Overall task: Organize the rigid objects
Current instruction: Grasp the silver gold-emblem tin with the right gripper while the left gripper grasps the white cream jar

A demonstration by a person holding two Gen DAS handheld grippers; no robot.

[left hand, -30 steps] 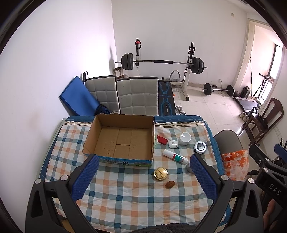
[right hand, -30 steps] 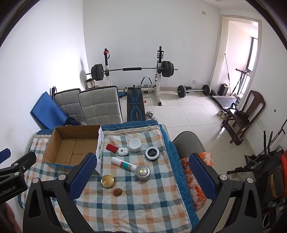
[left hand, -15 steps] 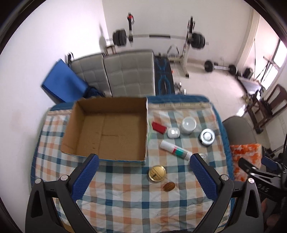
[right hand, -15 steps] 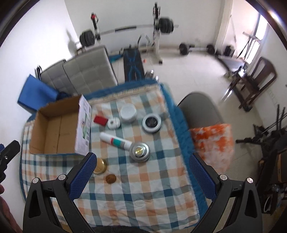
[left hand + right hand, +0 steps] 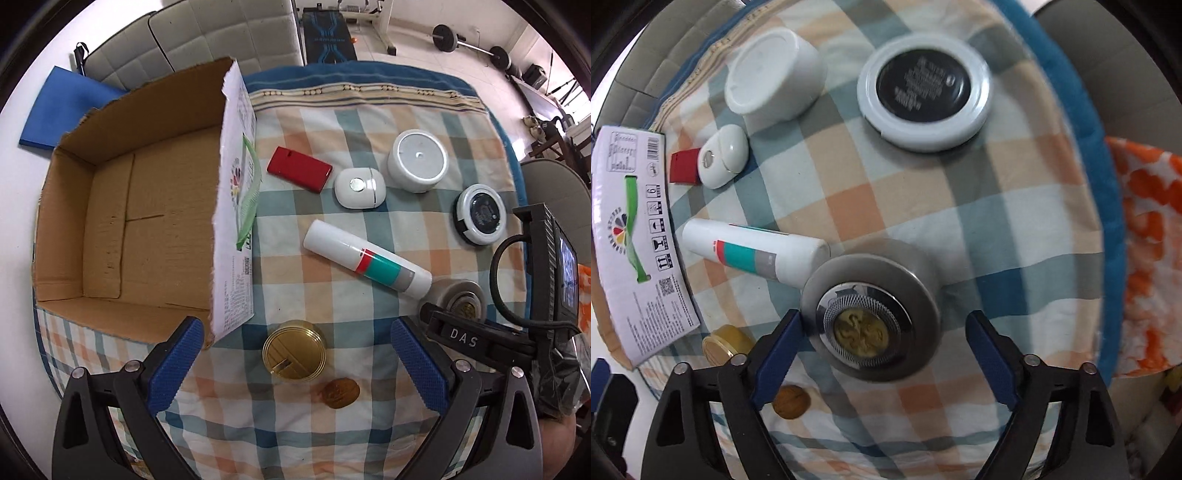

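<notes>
A round silver metal tin (image 5: pixel 871 310) with a mesh-and-gold centre sits on the checked tablecloth (image 5: pixel 1015 229), between the closing blue pads of our right gripper (image 5: pixel 879 354), which do not yet press it. It looks stiff, smooth and likely slippery, so we judge its curved side wall the best hold. A white tube (image 5: pixel 753 254) touches it. Our left gripper (image 5: pixel 291 365) hangs spread wide over a gold tin (image 5: pixel 293 350), beside the cardboard box (image 5: pixel 122 218).
</notes>
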